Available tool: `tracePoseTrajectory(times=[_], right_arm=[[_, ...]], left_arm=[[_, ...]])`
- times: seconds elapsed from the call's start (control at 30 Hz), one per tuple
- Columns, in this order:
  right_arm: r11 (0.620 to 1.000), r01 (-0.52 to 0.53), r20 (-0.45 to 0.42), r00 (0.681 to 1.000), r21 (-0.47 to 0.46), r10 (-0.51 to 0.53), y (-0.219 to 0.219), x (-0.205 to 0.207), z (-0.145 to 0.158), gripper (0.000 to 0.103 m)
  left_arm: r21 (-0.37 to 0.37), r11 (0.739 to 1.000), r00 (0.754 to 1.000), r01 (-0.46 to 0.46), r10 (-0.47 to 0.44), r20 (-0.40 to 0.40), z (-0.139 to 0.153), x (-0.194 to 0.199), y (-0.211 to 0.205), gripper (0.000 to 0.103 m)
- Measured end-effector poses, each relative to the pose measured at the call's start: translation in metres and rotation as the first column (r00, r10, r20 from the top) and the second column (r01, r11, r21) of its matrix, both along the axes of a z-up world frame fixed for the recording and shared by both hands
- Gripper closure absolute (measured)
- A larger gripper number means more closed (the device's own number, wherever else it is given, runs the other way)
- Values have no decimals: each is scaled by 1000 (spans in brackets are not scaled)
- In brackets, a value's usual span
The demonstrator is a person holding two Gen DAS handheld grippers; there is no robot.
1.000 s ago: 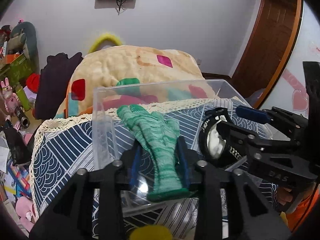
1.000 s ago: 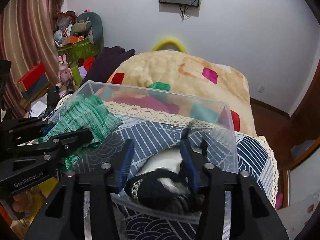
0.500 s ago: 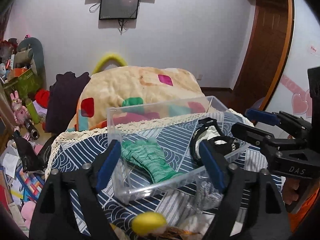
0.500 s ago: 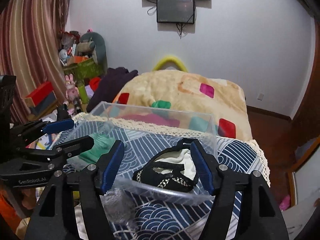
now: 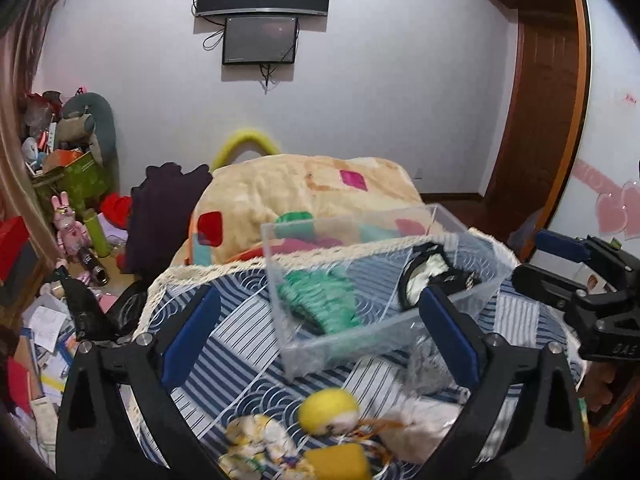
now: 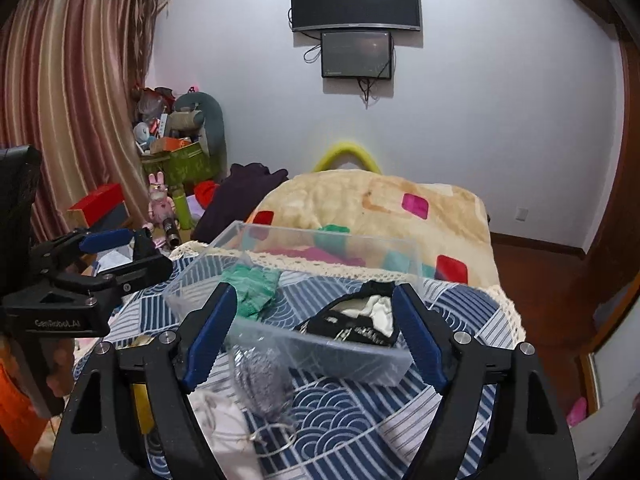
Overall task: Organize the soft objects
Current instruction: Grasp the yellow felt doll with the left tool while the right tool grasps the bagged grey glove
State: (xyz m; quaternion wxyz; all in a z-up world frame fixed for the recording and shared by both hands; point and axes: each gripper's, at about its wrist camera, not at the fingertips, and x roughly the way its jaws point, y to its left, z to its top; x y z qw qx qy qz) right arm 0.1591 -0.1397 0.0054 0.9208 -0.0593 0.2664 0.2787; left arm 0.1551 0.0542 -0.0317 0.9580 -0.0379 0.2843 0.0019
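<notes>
Left gripper (image 5: 320, 336) and right gripper (image 6: 312, 330): jaws wide apart, holding nothing, near side of clear bin (image 5: 372, 340). Green knit glove (image 5: 320, 300) lies in bin's left half, black-and-white cloth (image 6: 360, 316) in right.

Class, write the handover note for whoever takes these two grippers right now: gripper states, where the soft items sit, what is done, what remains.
Left gripper: open, empty.
Right gripper: open, empty.
Clear bin on the blue patterned cover: green knit glove at its left end, black-and-white item at its right end. Those two are done.
Left outside, in front of the bin: grey mesh pouch, yellow ball toy, white cloth, floral fabric piece.
</notes>
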Motion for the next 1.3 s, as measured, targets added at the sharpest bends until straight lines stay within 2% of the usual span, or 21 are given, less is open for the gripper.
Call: tracePoseTrajectory(times=[0.3,0.53,0.6,0.67,0.87,1.03,1.1,1.17,1.2,1.3], right_arm=[[999,-29,-88,996,-16,28,9,-6,-37,25],[999,-45,-200,979,-17,41,13,2,-71,25],[998,-54,-218,975,-16,49,17,1,-76,25],[998,-68,-241,968,-7,64,21,3,-81,27],[995,-100,-289,953,-4,94,33,9,-91,40],[993,-116,-307,946,-32,101,39,7,-98,59],[993,-117,-306,946,-27,104,37,5,-97,63],[993,-119,-304,947,-24,106,36,4,-97,66],[993,-115,-301,948,-24,103,35,3,-97,70],[993,-117,-296,950,-25,105,37,2,-96,75]], left_arm=[[-27,999,993,24,-27,-117,-48,-11,7,2],[-38,998,987,50,-55,-149,-71,-15,-3,3],[-53,997,984,62,-70,-163,-76,-13,-5,7],[-56,996,980,72,-82,-183,-81,-11,-7,20],[-70,994,969,81,-95,-230,-97,-3,-11,32],[-102,991,960,81,-105,-258,-108,-1,-9,43],[-105,991,959,88,-112,-259,-111,-1,-9,48],[-103,990,958,93,-118,-262,-112,0,-10,57],[-105,990,958,96,-121,-261,-112,0,-11,57],[-108,989,960,100,-124,-253,-110,-2,-11,58]])
